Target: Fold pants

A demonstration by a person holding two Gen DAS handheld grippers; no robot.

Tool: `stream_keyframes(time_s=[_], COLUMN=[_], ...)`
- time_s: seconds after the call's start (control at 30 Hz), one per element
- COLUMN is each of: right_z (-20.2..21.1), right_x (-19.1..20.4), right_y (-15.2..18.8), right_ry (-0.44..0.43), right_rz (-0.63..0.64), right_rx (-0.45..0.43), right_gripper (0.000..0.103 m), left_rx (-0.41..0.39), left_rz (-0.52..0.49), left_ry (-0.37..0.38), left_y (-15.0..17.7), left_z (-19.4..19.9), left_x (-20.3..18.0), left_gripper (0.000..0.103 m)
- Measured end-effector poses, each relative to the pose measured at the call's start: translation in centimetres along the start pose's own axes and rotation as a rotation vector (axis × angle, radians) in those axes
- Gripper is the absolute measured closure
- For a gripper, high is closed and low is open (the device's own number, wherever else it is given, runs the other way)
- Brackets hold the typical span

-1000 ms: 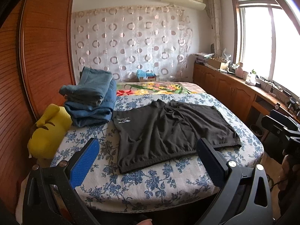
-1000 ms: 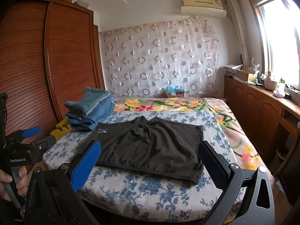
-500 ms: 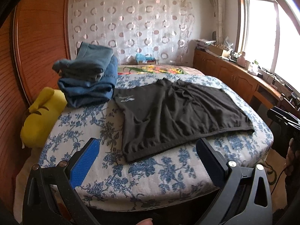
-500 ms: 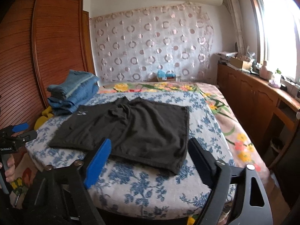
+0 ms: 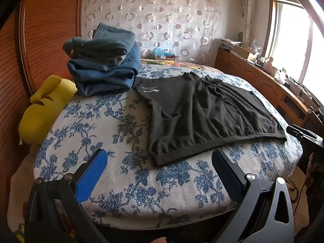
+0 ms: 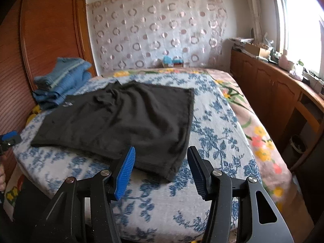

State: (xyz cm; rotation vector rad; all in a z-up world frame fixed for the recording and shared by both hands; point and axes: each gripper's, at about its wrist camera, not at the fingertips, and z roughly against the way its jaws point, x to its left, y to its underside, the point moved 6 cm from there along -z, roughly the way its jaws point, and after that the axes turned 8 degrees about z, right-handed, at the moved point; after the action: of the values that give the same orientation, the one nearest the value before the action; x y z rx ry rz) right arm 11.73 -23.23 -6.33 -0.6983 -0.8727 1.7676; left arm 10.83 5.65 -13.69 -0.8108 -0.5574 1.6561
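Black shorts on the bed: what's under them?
Under the black shorts only the blue floral bedspread shows, visible around their edges. Whatever lies directly beneath the fabric is covered. Both grippers are open and off the cloth.

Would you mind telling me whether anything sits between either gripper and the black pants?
Nothing visible does: only bare floral bedspread separates the left gripper and right gripper from the black pants.

daylight from window (image 5: 291,40) | glare right | fisheye edges | slight blur
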Motion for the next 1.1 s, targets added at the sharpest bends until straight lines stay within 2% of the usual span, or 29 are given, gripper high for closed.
stream_keyframes(time_s=[0.27,0.33,0.5,0.57,0.6,0.67,0.77,0.9,1.0,1.07,1.1], right_z=[1.1,1.6,3.0,3.2,3.5,4.0,4.0,4.4,3.4,3.5,2.0], right_x=[0.9,1.2,1.8,1.9,1.9,1.9,1.8,2.2,1.5,1.4,0.7], right_y=[-0.1,-0.2,-0.1,0.1,0.1,0.2,0.5,0.4,0.0,0.0,-0.7], right_ry=[0.011,0.015,0.001,-0.007,-0.01,-0.012,-0.019,-0.047,-0.063,-0.072,-0.076], right_rz=[-0.002,0.006,-0.001,-0.007,-0.008,-0.009,-0.013,-0.015,-0.012,-0.009,-0.012], right_rx=[0.072,0.078,0.075,0.067,0.066,0.063,0.061,0.064,0.063,0.059,0.059], right_gripper=[0.058,0.071,0.071,0.071,0.071,0.071,0.073,0.081,0.089,0.092,0.093], left_rx=[0.036,0.037,0.053,0.066,0.083,0.1,0.104,0.103,0.099,0.104,0.107], left_rz=[0.013,0.016,0.014,0.014,0.017,0.017,-0.002,-0.021,-0.039,-0.045,-0.049], left_ry=[-0.003,-0.006,0.006,0.029,0.038,0.059,0.06,0.054,0.038,0.055,0.058], left_y=[0.1,-0.2,-0.6,-0.6,-0.5,-0.2,0.3,0.5,0.6,0.6,0.6], left_z=[-1.9,-2.3,-3.3,-3.7,-4.0,-4.4,-4.6,-4.7,-4.8,-4.9,-4.8], left_x=[1.3,1.7,2.2,2.2,2.1,1.9,1.2,0.8,0.6,0.2,0.1], left_gripper=[0.0,0.003,0.01,0.026,0.029,0.044,0.05,0.058,0.075,0.09,0.093])
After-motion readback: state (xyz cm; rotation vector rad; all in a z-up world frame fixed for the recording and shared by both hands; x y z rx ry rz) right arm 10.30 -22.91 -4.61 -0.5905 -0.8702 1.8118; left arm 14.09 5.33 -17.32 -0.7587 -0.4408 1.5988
